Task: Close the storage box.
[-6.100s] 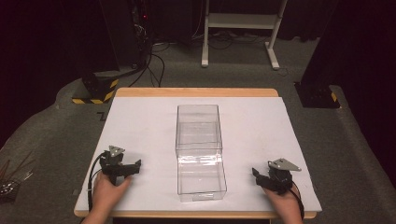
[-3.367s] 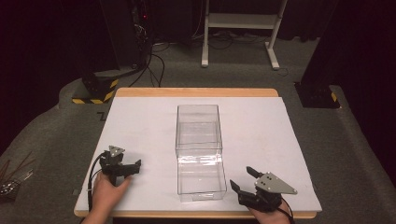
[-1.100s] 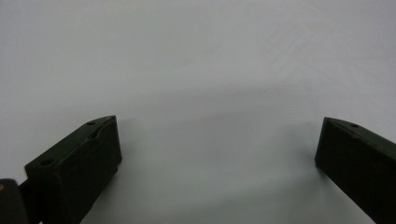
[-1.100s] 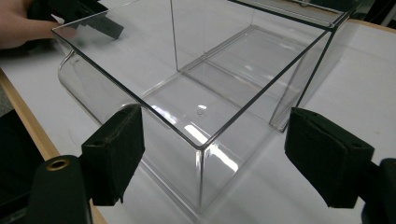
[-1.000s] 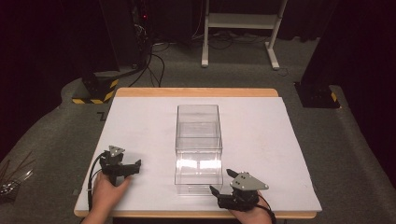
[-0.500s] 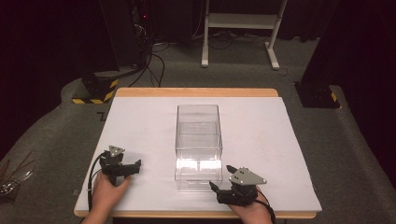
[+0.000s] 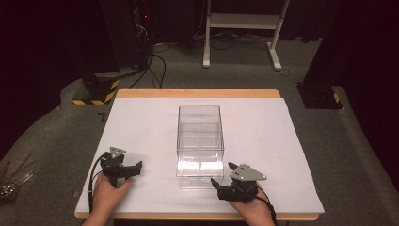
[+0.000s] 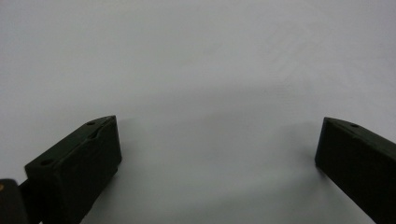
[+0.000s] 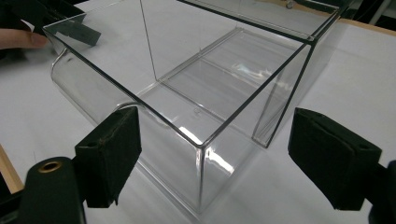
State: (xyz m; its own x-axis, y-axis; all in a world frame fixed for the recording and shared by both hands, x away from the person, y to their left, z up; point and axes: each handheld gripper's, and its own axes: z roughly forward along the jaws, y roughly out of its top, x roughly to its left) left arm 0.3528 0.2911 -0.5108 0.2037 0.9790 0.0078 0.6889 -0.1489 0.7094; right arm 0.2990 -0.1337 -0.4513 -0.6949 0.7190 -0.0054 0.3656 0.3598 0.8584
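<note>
Since the earliest picture, our right gripper [image 7: 220, 175] has moved from the right edge of the sheet inward to the near right corner of the clear box; the box's near half has slid back toward the far half, and our left gripper has kept its place.

Item: clear box [image 7: 199, 146], two open-topped transparent sections in line, mid-table on the white sheet [image 7: 263, 136]. Wide bare sheet lies to both sides; less at the near edge.

Item: right gripper, jaws spread wide and holding nothing. In the right gripper view [image 9: 215, 154] the box's near corner [image 9: 201, 144] stands between the jaws, apart from both pads.

Item: left gripper [image 7: 136, 167], resting near the sheet's near left corner, well apart from the box. In the left gripper view [image 8: 217, 154] we see jaws wide apart, nothing between them but bare sheet [image 8: 196, 70].

Item: table [image 7: 197, 93], wooden rim showing at the far edge.
</note>
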